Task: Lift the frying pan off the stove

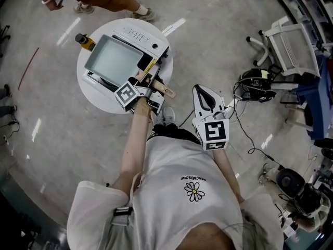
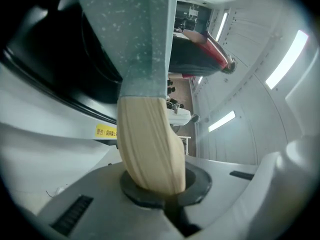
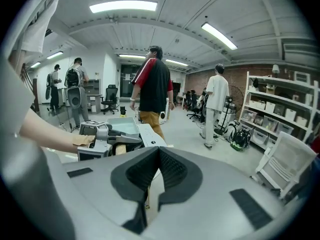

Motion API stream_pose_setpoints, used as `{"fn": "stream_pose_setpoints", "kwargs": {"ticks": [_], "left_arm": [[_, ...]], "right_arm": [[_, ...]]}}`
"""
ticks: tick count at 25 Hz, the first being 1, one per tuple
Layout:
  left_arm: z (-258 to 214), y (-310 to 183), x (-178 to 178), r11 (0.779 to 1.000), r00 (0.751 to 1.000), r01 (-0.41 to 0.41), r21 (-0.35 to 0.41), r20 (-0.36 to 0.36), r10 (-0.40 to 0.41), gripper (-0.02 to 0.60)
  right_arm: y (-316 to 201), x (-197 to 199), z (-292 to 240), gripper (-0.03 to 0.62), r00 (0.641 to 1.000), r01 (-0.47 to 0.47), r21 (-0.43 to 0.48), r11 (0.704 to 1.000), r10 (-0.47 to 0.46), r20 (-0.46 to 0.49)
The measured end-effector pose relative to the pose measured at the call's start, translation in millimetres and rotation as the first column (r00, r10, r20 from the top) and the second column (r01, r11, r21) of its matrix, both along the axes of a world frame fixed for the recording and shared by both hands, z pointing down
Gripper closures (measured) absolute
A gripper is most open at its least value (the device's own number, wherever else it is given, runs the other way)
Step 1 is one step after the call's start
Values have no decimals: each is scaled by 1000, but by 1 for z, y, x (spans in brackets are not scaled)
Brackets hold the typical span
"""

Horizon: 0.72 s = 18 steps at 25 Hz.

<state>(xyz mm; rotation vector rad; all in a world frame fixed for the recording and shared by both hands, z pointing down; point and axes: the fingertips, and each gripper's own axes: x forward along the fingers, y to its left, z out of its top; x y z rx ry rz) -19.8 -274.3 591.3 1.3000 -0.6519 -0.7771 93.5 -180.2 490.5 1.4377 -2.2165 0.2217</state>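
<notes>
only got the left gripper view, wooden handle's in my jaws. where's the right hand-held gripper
Observer: The right hand-held gripper hangs beside the round table, over the floor, touching nothing.
Operator: is it open
Observer: No, its jaws are shut and empty.
Operator: anything else on the table
Observer: A yellow-and-black object stands at the rim, beside the stove.

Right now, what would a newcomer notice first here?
A square grey frying pan sits on a white stove on the round table, upper left in the head view. The left gripper is shut on the pan's wooden handle. The right gripper hangs empty near the person, jaws together.
</notes>
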Motion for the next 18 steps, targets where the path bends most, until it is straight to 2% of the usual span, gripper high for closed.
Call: {"fn": "stream_pose_setpoints", "kwargs": {"ticks": [6,11,16,18], "left_arm": [[4,6,1,998,996,-56,-7,76,56,584],[-5,12,-5,998,995,-68,18,76,66,584],[-2,17,-16,995,986,-95,-4,139,94,584],[-7,17,-19,997,989,-81,-4,123,81,584]], "right_arm": [[2,-1,4,591,1000,10,-2,1000,-10,3],[6,-9,4,591,999,29,-9,1000,-29,15],[7,-19,4,591,998,62,-10,998,-62,29],[6,-22,2,591,997,72,-1,997,-72,34]]}}
